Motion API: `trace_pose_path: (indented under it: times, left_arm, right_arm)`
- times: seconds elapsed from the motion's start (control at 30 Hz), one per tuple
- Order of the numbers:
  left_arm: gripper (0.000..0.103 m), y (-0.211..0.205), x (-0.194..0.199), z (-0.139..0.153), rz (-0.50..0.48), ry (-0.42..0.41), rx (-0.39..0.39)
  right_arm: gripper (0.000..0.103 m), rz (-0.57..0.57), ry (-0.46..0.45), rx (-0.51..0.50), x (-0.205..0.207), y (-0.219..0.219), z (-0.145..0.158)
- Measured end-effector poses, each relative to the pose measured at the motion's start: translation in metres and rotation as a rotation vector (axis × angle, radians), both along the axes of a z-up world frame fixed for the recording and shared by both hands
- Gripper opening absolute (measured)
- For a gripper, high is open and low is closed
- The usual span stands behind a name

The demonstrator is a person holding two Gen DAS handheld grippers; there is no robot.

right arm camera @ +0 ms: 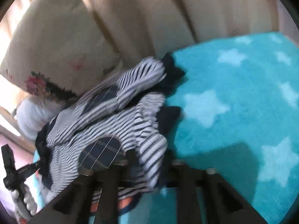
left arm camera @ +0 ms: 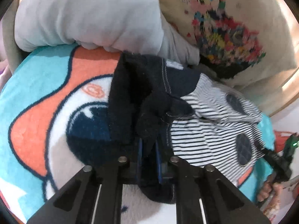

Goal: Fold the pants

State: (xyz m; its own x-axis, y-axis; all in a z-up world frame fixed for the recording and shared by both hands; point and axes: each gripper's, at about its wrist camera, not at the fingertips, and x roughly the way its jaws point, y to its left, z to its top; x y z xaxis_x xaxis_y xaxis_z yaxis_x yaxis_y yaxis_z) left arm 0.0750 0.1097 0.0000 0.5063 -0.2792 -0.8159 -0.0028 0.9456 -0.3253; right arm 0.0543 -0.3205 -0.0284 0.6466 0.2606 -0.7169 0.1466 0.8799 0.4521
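Both our grippers pinch the small striped pants on the blanket.

Our left gripper (left arm camera: 149, 147) has its jaws clamped on the dark navy waistband end of the pants (left arm camera: 211, 123), which lie crumpled on the turquoise cartoon blanket (left arm camera: 37, 85) beside a white pillow (left arm camera: 86, 15) and a floral cushion (left arm camera: 224, 28). Our right gripper (right arm camera: 147, 169) has its jaws drawn together on striped cloth at the leg end, though blur hides the fingertips.

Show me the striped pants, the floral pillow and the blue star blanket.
striped pants (left arm camera: 211, 128): left wrist view, striped leg.
floral pillow (left arm camera: 224, 31): left wrist view, flower print.
blue star blanket (right arm camera: 243, 85): right wrist view, bare blue pile.
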Motion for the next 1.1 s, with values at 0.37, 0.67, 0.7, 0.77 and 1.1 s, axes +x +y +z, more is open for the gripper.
trace_pose_path:
  times: [0.37,0.67,0.7,0.77,1.1]
  left_arm:
    - [0.012,0.032,-0.065,0.039,0.029,-0.066,-0.046]
    - [0.013,0.069,-0.083,0.04,0.087,-0.053,-0.108]
    - [0.013,0.072,-0.084,0.04,0.092,-0.048,-0.108]
    - [0.016,0.076,-0.082,0.034,0.105,-0.025,-0.078]
    - [0.019,0.129,-0.097,0.03,0.233,-0.047,-0.032]
  right_arm:
    - [0.012,0.063,-0.045,0.133,-0.06,0.01,0.022]
    - [0.012,0.044,-0.09,0.175,-0.105,-0.003,0.042]
    - [0.012,0.038,-0.087,0.179,-0.105,-0.005,0.041]
    - [0.017,0.045,-0.054,0.163,-0.1,-0.003,0.034]
    - [0.047,-0.046,-0.022,0.013,-0.084,-0.033,0.04]
